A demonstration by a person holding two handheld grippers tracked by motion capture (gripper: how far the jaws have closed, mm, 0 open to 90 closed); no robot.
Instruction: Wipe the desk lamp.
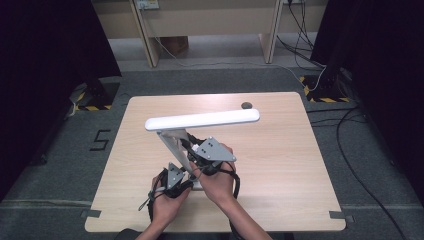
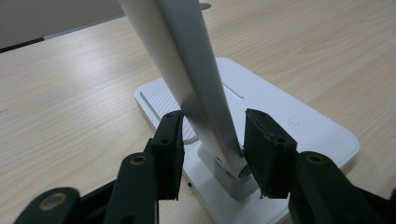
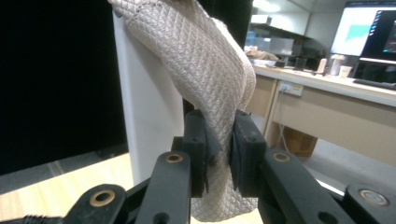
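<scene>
White desk lamp (image 1: 176, 141) stands on the near-middle of the wooden table (image 1: 280, 165) — flat base (image 2: 299, 128) on the tabletop, slanted arm (image 2: 187, 60) rising from it, long light bar (image 1: 202, 120) lying level across the top, running left to right.

Left gripper (image 2: 212, 149) sits low at the lamp's near-left side, jaws straddling the foot of the arm just above the base hinge. The right pad touches the arm's edge; a sliver of gap shows at the left pad, so not clamped — released around it.

Right gripper (image 3: 219, 151) is just right of and above the left one, up against the arm. Its jaws are clenched on a beige quilted cloth (image 3: 205, 74), which is draped against the white arm (image 3: 144, 107) and hangs down between the pads.

Small dark round object (image 1: 246, 105) lies on the far side of the table, just beyond the right end of the bar.
</scene>
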